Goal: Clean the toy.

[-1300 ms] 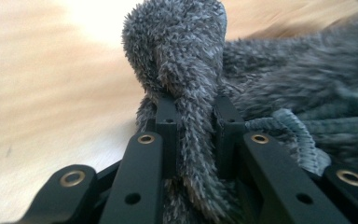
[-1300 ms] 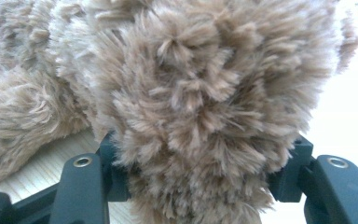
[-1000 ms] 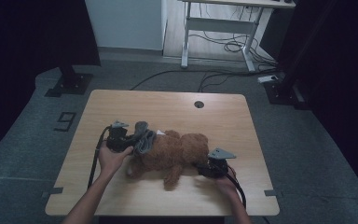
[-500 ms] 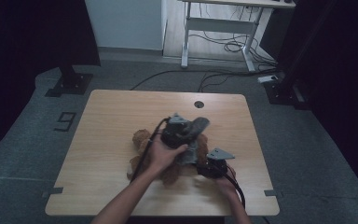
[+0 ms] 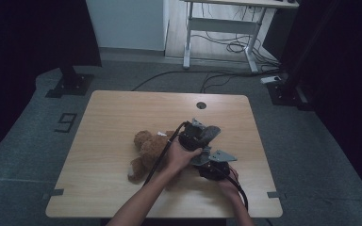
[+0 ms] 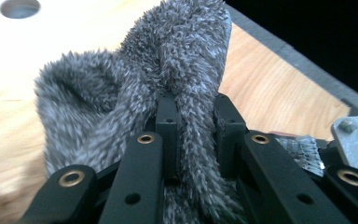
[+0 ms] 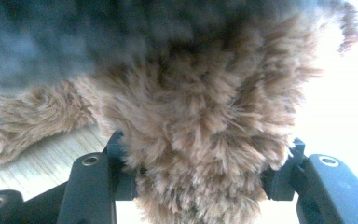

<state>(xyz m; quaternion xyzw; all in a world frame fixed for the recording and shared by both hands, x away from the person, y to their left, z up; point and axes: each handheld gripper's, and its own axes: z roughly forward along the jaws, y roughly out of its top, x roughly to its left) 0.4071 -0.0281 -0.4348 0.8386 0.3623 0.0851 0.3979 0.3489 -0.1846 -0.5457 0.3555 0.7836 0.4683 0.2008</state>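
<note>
A brown teddy bear (image 5: 146, 149) lies on the wooden table (image 5: 118, 113), head toward the left. My left gripper (image 5: 199, 135) reaches across the bear's body and is shut on a grey fuzzy cloth (image 5: 213, 132). In the left gripper view the grey cloth (image 6: 130, 88) bunches up between the closed jaws of that gripper (image 6: 196, 116). My right gripper (image 5: 212, 165) rests at the bear's right end. In the right gripper view that gripper (image 7: 203, 161) is shut on a tuft of the bear's brown fur (image 7: 205, 112), with the grey cloth (image 7: 51, 37) blurred above.
A round cable hole (image 5: 201, 105) sits near the table's far edge. The table's right edge (image 6: 303, 70) runs close behind the cloth. A desk frame and floor cables (image 5: 226, 42) lie beyond the table.
My left gripper has carried the grey cloth from the bear's left end rightward across its body, leaving the head uncovered. The right gripper has stayed in place.
</note>
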